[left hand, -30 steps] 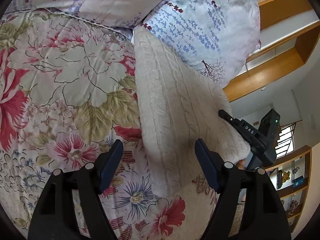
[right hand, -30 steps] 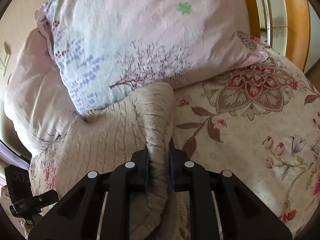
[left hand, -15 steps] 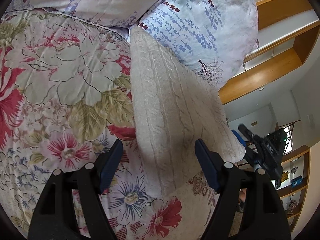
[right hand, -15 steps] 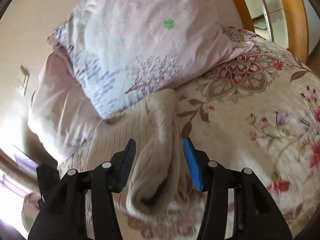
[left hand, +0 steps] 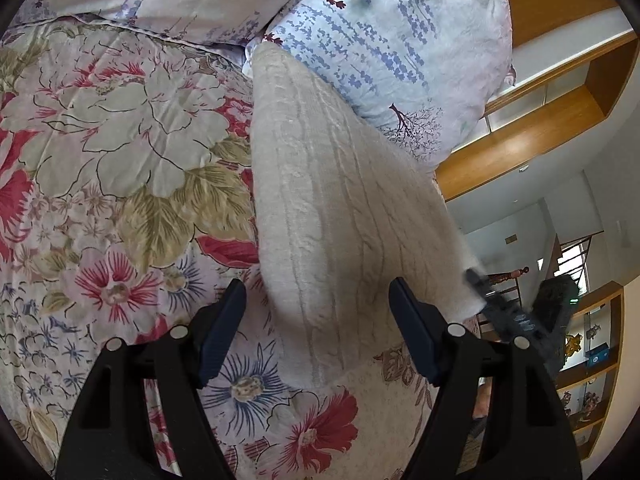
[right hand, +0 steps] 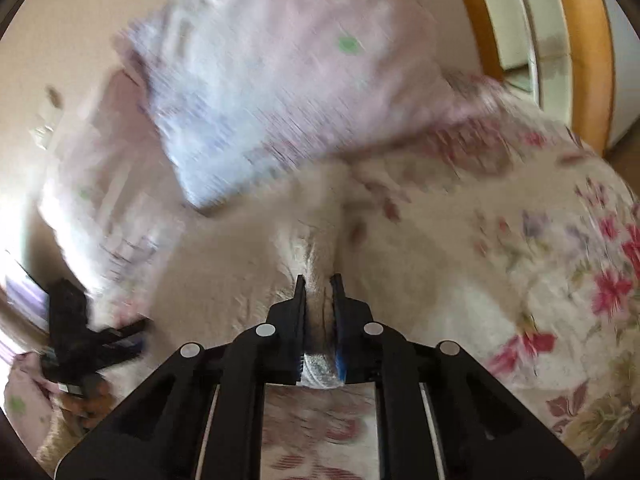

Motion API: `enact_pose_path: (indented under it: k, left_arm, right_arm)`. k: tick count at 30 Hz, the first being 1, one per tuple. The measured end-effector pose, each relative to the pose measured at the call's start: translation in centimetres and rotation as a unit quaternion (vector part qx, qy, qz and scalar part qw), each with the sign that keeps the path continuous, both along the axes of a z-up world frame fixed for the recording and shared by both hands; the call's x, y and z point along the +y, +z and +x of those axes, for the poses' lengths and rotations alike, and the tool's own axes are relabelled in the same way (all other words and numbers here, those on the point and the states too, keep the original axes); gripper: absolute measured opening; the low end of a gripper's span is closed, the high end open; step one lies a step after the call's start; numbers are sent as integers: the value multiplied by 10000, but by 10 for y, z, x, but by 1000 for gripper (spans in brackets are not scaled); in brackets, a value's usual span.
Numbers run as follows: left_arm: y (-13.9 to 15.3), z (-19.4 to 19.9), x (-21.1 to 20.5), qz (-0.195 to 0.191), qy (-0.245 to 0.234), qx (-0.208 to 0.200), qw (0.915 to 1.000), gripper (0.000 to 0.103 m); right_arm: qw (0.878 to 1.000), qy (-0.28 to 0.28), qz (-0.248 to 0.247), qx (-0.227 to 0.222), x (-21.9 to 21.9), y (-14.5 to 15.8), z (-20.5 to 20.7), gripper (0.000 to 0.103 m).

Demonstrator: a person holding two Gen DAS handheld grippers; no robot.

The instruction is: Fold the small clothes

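Sweater: partly folded on bed.
Right gripper pinches its edge, lower centre; left gripper open; folding remains.

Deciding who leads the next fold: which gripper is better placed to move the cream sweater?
Right. The right gripper is shut on a bunched fold of the sweater; the left gripper hovers open, pads off it.

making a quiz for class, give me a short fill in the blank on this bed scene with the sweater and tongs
1. The cream sweater lies on a ____ quilt.
2. The right tongs are ____ on a fold of the sweater.
3. The left tongs stand ____.
4. The sweater's far end touches a ____.

Missing words: floral; shut; open; pillow
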State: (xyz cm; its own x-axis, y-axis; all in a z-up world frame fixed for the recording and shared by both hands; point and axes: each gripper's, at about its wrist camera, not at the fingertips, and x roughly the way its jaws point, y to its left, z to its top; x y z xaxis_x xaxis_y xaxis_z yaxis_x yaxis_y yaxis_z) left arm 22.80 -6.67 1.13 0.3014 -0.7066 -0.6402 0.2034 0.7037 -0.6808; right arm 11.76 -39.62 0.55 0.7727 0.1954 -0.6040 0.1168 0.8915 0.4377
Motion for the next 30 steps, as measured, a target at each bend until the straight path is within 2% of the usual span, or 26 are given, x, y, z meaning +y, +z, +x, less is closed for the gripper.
enact_pose_path:
  k: [1, 3, 5, 7, 8, 9, 11, 13, 19, 20, 23, 25, 27, 29, 30]
  left_arm:
    - [-1, 0, -1, 1, 1, 11, 10000, 73]
    - [-2, 1, -2, 1, -14, 16, 10000, 73]
    - [-2, 2, -3, 9, -40, 7, 10000, 73]
    - [-1, 3, -4, -1, -57, 13, 10000, 73]
    - [-1, 4, -5, 0, -65, 15, 10000, 73]
    - [-1, 5, -6, 3, -63, 19, 10000, 73]
    - [-2, 9, -9, 4, -54, 38, 10000, 73]
    - [-2, 12, -11, 9, -48, 36, 10000, 73]
    - [-3, 18, -13, 32, -38, 2, 10000, 73]
    - [-3, 19, -13, 30, -34, -4, 10000, 73]
    - [-3, 23, -14, 15, -24, -14, 10000, 73]
    - [-4, 23, -14, -15, -14, -13, 10000, 71]
    - [-7, 24, -14, -119, -35, 33, 9999, 66]
    - [-8, 23, -14, -178, -17, 42, 9998, 66]
    - [-8, 22, -14, -176, -20, 37, 9998, 66]
  right_arm:
    - [9997, -52, 30, 219, -2, -12, 5, 11]
    - [9992, -34, 193, 362, -5, -23, 9, 12]
    - [9989, 28, 370, 297, -9, -16, 10, 14]
    - [9981, 65, 582, 184, -17, -5, 10, 28]
    - [9979, 40, 620, 155, -19, 0, 11, 49]
    - [9976, -31, 684, 97, -24, 6, 15, 65]
    - [9968, -42, 801, 26, -29, 14, 28, 66]
    - [9955, -109, 926, 140, -33, 16, 51, 66]
    - [9902, -344, 1156, 705, -39, 0, 114, 65]
    - [9892, -360, 1213, 744, -39, -2, 120, 59]
    - [9891, -192, 1261, 737, -33, -8, 135, 13]
    - [9947, -191, 948, 335, -25, 4, 127, 10]
    - [9974, -271, 605, -296, -19, 23, 109, 9]
    - [9973, -394, 458, -407, -19, 28, 104, 9]
    - [9980, -441, 390, -245, -19, 24, 108, 9]
